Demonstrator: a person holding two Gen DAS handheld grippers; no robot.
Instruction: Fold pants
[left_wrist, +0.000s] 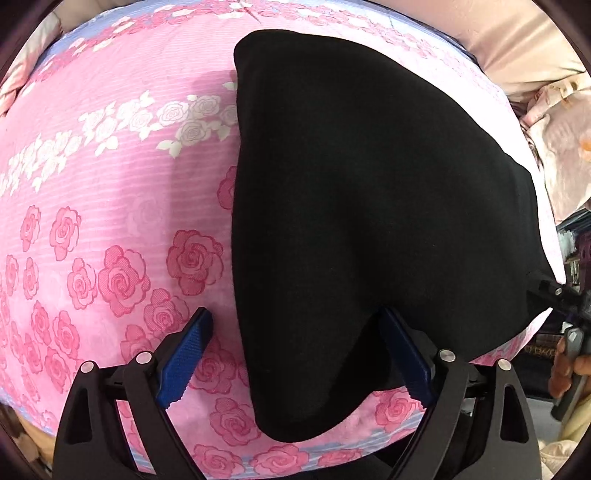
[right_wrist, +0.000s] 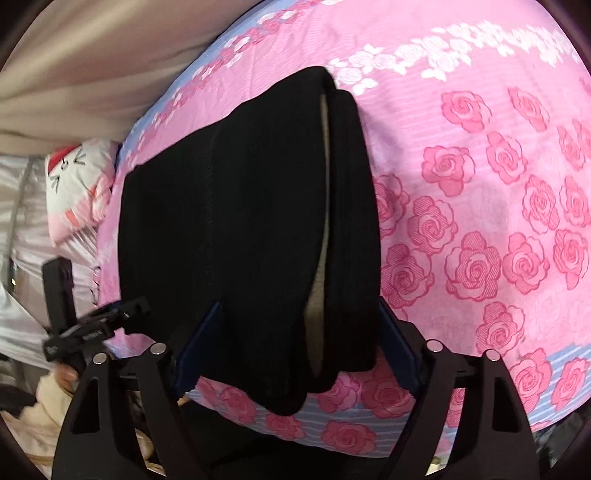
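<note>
Black pants (left_wrist: 369, 221) lie folded into a thick stack on a pink rose-print bedspread (left_wrist: 110, 203). In the right wrist view the pants (right_wrist: 240, 221) show stacked layers with a pale lining along the right edge. My left gripper (left_wrist: 299, 354) is open, its blue fingers (left_wrist: 184, 358) astride the near left corner of the stack; the right finger is partly under the cloth. My right gripper (right_wrist: 299, 343) is open, its jaws astride the near end of the stack. The right gripper also shows in the left wrist view (left_wrist: 565, 295) at the stack's right edge.
The bedspread (right_wrist: 480, 184) covers the bed, whose near edge runs just under both grippers. A beige curtain (right_wrist: 92, 74) hangs behind. A white and pink cat-face pillow (right_wrist: 77, 188) lies at the bed's far side. The left gripper (right_wrist: 92, 328) shows at the left.
</note>
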